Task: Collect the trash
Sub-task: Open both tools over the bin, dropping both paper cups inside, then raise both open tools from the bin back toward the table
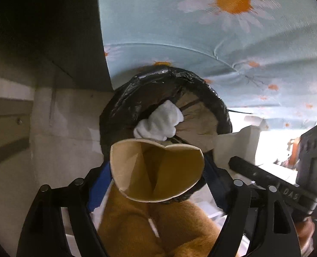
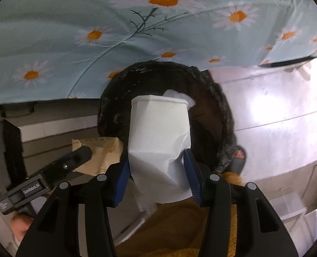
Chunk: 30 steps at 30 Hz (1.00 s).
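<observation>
A black-lined trash bin (image 1: 120, 107) stands on the floor beside the bed, with a crumpled white tissue (image 1: 160, 122) inside it. My left gripper (image 1: 157, 165) points down over the bin's near rim. Its blue pads press on an open brown paper bag (image 1: 158, 171). My right gripper (image 2: 156, 158) is shut on a crushed white paper cup (image 2: 158, 128), which hangs over the bin (image 2: 115, 90) mouth. The tissue (image 2: 180, 95) peeks out behind the cup. Each gripper shows in the other's view: the left gripper's finger (image 2: 81, 152) on the bag (image 2: 102, 150), the right gripper's finger (image 1: 244, 167) beside the cup (image 1: 229, 143).
A light blue daisy-print bedsheet (image 2: 72, 42) hangs just behind the bin. Grey drawer fronts (image 2: 51, 137) lie to the left and glossy white floor (image 2: 276, 107) to the right. A person's slippered foot (image 2: 237, 156) touches the bin, and their orange fleece clothing (image 1: 137, 224) fills the lower foreground.
</observation>
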Motion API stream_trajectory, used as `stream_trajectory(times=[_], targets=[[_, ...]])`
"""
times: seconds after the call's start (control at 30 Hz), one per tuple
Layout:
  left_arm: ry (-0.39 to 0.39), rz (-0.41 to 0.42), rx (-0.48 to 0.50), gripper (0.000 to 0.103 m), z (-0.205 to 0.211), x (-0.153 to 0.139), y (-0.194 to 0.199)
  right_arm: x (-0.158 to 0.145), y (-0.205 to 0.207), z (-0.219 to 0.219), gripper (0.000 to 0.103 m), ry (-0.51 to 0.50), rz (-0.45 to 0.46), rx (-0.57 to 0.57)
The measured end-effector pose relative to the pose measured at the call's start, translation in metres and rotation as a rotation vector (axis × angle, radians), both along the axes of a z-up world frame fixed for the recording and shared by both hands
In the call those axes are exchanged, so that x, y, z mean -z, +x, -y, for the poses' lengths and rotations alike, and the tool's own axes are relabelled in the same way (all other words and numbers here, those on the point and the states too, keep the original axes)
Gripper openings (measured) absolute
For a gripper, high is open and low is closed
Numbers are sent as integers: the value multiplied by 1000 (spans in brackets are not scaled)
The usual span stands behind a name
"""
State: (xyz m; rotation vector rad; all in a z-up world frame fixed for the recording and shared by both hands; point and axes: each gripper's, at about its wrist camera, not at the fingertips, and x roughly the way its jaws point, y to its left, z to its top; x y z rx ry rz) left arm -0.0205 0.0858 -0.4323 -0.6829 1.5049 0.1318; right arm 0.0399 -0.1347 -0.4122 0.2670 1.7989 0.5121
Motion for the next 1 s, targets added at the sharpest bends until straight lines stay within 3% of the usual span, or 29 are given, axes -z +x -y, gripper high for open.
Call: stream_trajectory(times=[0.03,0.1,0.63,0.83,1.0], targets=[[5,0,-1,82,0,-1,1,2,0,0,51,12,-10,6],[7,6,6,89,1,-3,1,0,0,-2,70,9,-18,-1],[55,28,71,89,1,-41,-9,-52,-4,-3,71,-5,53,-56],[72,92,121,89,6,-78,-10,-95,-4,-6,71,10,125,-84],[92,166,160,89,10,-121,-13,-149,-2,-3,71,30,246,-103]])
